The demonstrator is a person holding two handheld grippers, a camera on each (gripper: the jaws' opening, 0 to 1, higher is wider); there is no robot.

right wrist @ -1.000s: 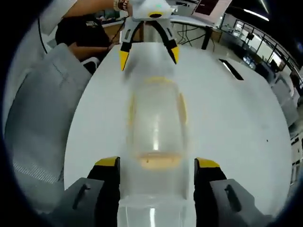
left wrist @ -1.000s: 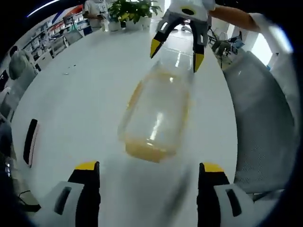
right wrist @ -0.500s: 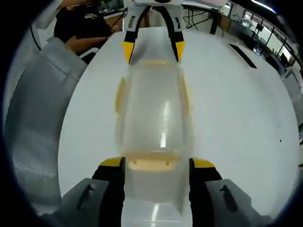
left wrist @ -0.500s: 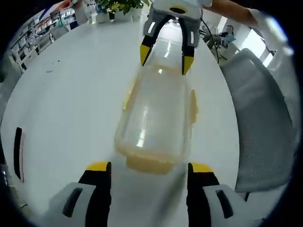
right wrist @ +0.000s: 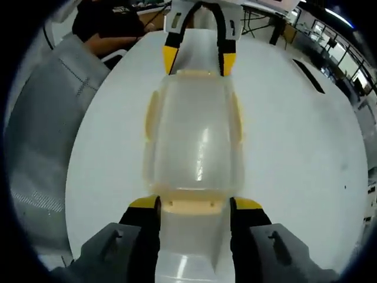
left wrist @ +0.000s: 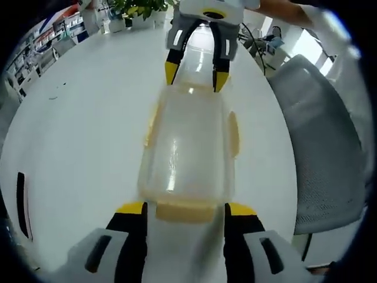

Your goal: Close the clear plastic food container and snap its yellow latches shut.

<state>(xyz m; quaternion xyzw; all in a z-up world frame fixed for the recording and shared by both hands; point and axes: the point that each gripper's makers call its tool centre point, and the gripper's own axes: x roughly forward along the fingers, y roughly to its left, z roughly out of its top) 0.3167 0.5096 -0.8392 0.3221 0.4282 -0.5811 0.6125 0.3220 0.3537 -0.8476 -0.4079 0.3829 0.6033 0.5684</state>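
We held the left gripper (left wrist: 184, 211) and right gripper (right wrist: 194, 206) at opposite ends of the container (left wrist: 187, 152). Both had jaws spread, flanking its yellow end latches (right wrist: 189, 205).

Pretty bright, even indoor light here. A white glare streak runs down the clear container (left wrist: 185, 156), and the glossy white table (right wrist: 294, 147) reflects some too. Heavy fisheye bending at the edges; everything looks a bit soft.

left grey-bodied gripper (left wrist: 184, 213) showing black jaws with yellow tips, right grey-and-black gripper (right wrist: 193, 207) wearing matching yellow fingertips (right wrist: 145, 203), dark slots marking both housings
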